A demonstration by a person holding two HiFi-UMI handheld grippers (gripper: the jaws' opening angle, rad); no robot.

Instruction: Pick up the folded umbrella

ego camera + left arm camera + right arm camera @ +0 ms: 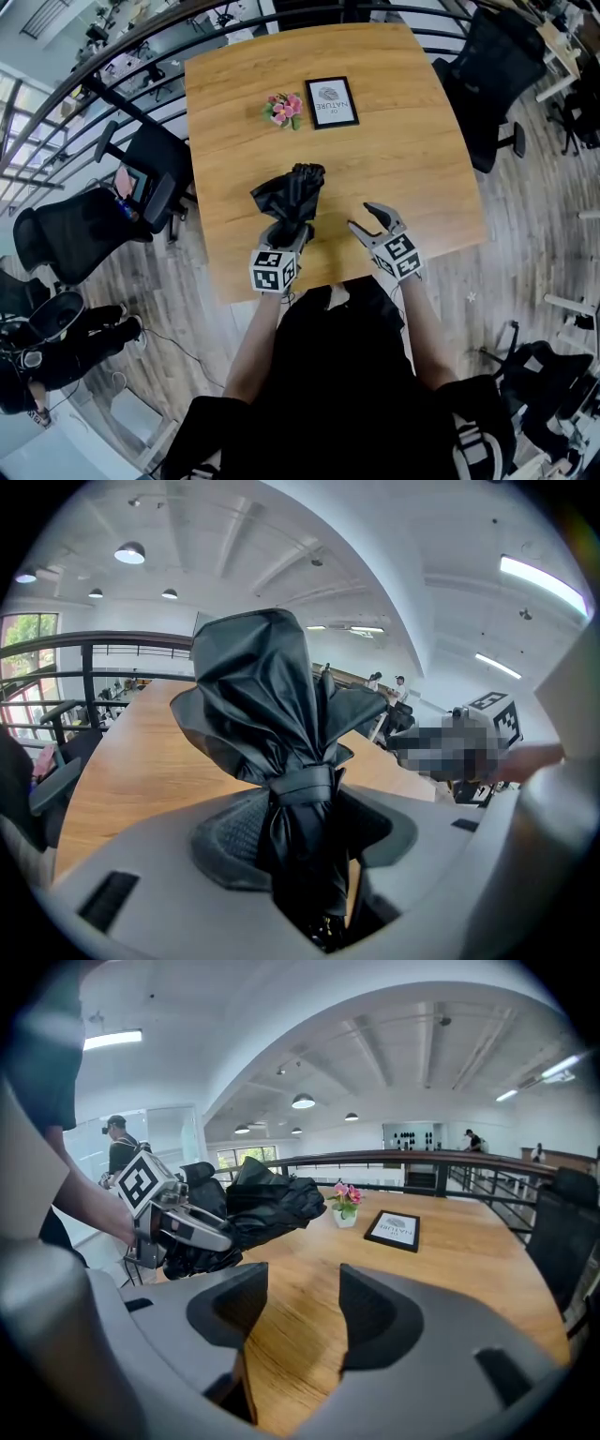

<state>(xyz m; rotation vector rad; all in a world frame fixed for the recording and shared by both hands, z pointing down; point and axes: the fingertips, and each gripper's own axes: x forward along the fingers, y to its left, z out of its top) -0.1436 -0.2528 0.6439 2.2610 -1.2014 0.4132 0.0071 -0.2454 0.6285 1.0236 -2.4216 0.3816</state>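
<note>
A black folded umbrella (pixel 291 199) with a strap round its middle is lifted off the wooden table (pixel 403 150), its loose fabric end pointing away from me. My left gripper (pixel 290 229) is shut on it just below the strap; in the left gripper view the umbrella (pixel 281 742) fills the gap between the jaws. My right gripper (pixel 367 221) stands open beside it to the right, above the table, with nothing between its jaws (pixel 302 1316). From the right gripper view the umbrella (pixel 258 1206) and the left gripper (pixel 183 1222) show at the left.
A small pot of pink flowers (pixel 285 109) and a black-framed picture (pixel 332 101) lie at the table's far side. Black office chairs (pixel 141 178) stand left and right (pixel 487 75) of the table. A railing runs behind the table's far edge.
</note>
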